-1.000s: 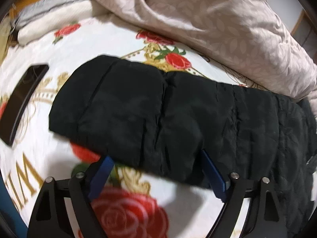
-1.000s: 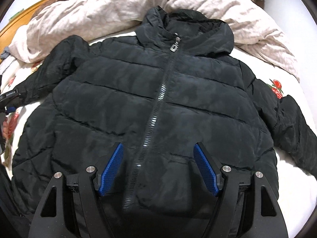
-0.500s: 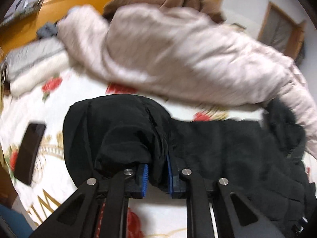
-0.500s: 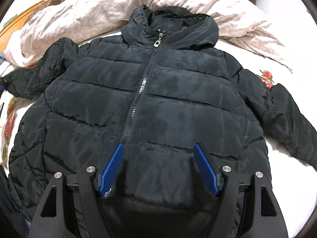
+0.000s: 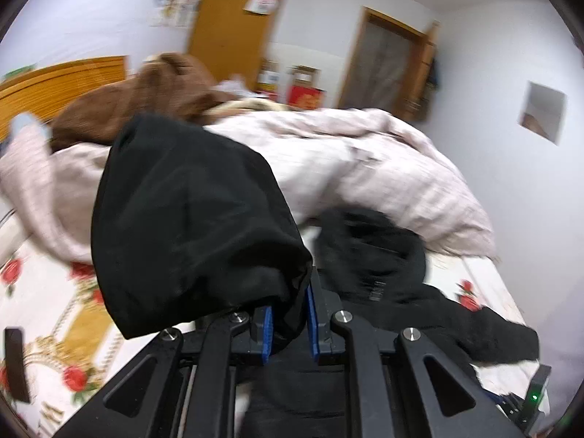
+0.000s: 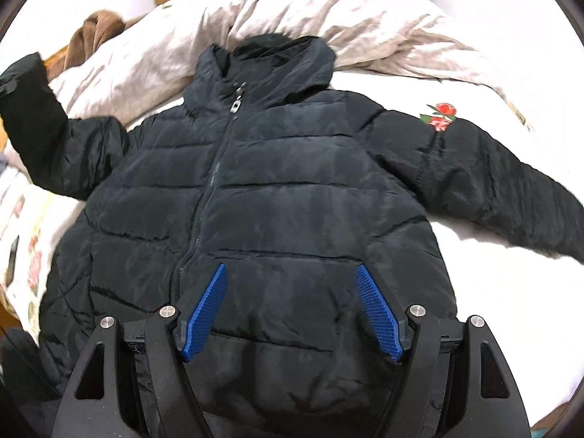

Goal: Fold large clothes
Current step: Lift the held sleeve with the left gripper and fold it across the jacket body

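Observation:
A black puffer jacket [image 6: 277,200] lies front up on the bed, zipped, hood at the far side. My left gripper [image 5: 288,325] is shut on the jacket's left sleeve [image 5: 189,226] and holds it lifted off the bed; the raised sleeve end also shows at the far left of the right wrist view [image 6: 33,109]. My right gripper [image 6: 292,314] is open and hovers over the jacket's lower front, holding nothing. The jacket's right sleeve [image 6: 492,182] lies spread out to the right.
A crumpled pink duvet [image 6: 292,18] is heaped along the far side of the bed, with a brown garment [image 5: 146,91] on it. The bed sheet [image 5: 47,299] is white with red roses. A dark phone [image 5: 16,365] lies at the left. Wooden doors and white walls stand behind.
My left gripper closed on the sleeve and lifted it up off the bed, tilting upward. My right gripper drifted to the right over the jacket and stayed open.

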A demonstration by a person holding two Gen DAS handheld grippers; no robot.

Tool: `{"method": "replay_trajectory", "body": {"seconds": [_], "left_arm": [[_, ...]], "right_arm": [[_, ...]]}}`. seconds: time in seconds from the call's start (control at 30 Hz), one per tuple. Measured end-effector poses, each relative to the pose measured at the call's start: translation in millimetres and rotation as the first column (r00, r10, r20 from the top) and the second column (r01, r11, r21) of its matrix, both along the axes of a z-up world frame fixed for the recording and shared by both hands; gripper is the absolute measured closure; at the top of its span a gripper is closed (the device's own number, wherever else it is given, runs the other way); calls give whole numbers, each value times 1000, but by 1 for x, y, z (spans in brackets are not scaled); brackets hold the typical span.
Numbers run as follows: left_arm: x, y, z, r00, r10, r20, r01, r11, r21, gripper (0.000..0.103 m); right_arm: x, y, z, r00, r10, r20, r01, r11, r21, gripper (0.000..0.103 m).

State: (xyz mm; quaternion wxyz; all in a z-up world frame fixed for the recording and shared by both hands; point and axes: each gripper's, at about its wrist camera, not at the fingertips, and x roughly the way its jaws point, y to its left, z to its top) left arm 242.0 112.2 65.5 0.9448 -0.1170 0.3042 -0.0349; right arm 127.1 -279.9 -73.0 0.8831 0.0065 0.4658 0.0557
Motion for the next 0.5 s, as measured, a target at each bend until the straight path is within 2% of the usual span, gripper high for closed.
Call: {"method": "replay_trajectory", "body": {"seconds": [0.1,0.23,0.37,0.5], "left_arm": [[12,-48,-3,995,-101,-6,101,995,-3,87],[31,-112,-21,973,-225,-41,225,974,-15,87],[42,-164,-49,943,-322,-86,320,947,-32,87],[57,-207,-82,912,-382,-149,379,924,-48,87]], "right_arm": [[-2,-16,3,1000,-21,0,21,999,33,30],[-4,-38,0,999,-50,-21,51,996,69,30],[-5,-61,-8,995,-96,-42,99,992,82,30],[-7,-79,-15,989,-133,-64,139,984,107,30]]}}
